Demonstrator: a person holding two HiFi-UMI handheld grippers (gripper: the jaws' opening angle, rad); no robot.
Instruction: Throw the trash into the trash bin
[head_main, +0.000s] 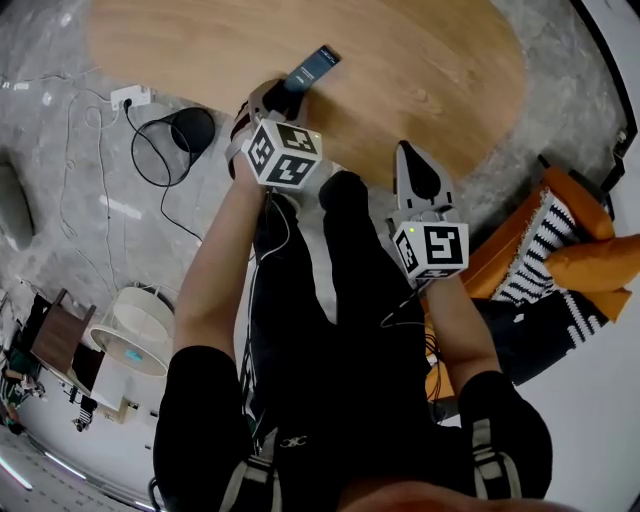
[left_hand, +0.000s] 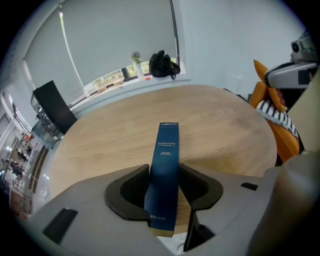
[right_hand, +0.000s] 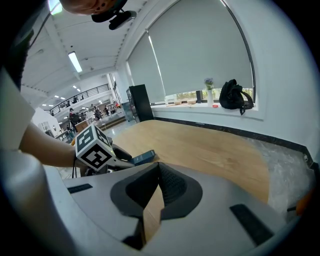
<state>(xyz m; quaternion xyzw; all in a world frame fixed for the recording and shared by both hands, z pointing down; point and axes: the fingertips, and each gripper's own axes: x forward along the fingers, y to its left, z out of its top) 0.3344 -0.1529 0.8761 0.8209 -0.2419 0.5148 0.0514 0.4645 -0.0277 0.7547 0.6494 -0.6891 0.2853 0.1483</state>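
Left hand-held gripper (left_hand: 164, 169) gripping blue box (left_hand: 167, 145), small print unreadable

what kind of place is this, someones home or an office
Most likely an office lounge or open workspace: a large oval wooden table, an orange sofa beside it, roller blinds on big windows, and an open hall with a mezzanine behind.

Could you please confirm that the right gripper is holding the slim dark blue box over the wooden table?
Not quite: the left gripper, not the right, is holding the slim dark blue box over the wooden table. The left gripper view shows it clamped between those jaws; the right gripper is shut and empty.
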